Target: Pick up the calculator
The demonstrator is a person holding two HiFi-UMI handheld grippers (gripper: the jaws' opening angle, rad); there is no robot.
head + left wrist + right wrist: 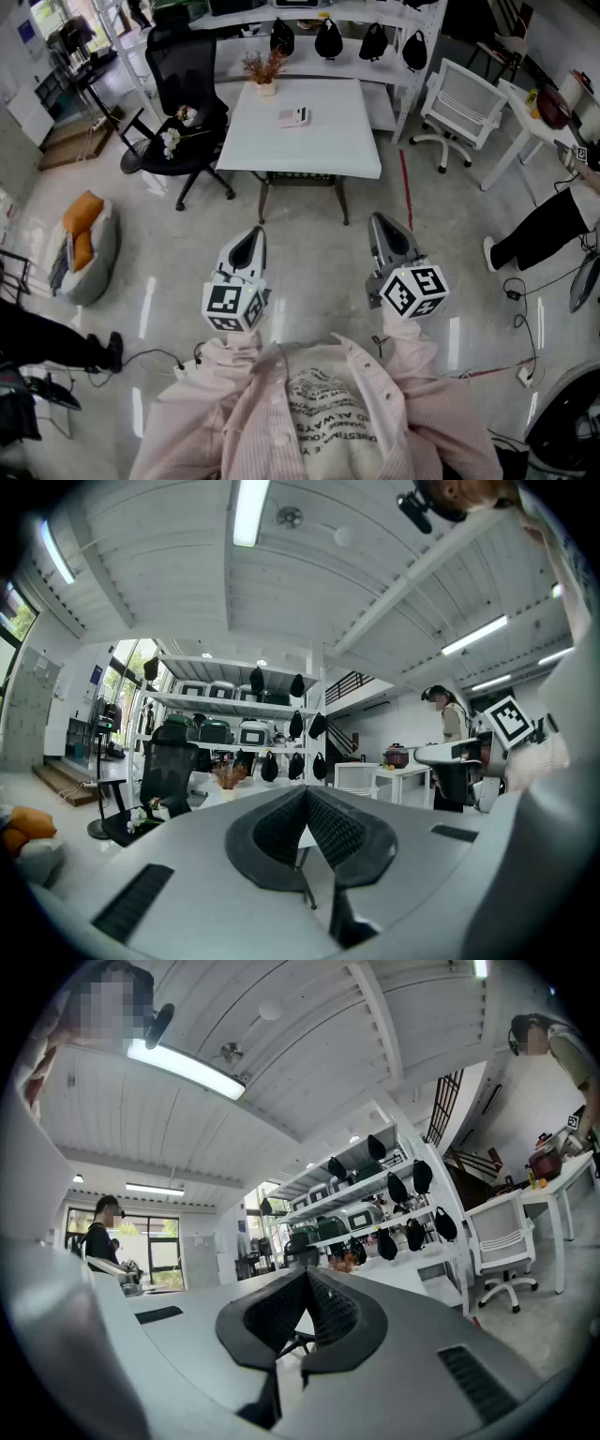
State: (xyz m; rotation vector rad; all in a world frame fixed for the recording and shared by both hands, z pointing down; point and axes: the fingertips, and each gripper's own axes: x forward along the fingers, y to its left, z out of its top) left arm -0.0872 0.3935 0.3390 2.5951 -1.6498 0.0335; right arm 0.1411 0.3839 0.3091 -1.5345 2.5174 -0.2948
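A pink striped shirt (319,412) fills the bottom of the head view, closest to the camera. Just beyond it the person holds both tools level over the shiny floor, well short of the white table (328,150) and aimed toward it.

The left gripper (250,236) faces the table's near left corner. In the left gripper view its ribbed pads (281,827) meet at the tip, clenched on nothing. The right gripper (380,221) faces the table's near right corner. In the right gripper view its pads (328,1309) are likewise pressed together, with nothing between them.

The calculator (293,117) lies flat on the table, slightly toward the far edge from the middle and well apart from both tools. Its long axis runs roughly across the table, parallel to the far edge. It is too small to tell which end carries the display.

A potted dried plant (265,73) stands at the table's far edge, left of the calculator. A black office chair (183,84) sits at the table's left side and a white chair (464,103) off its right.
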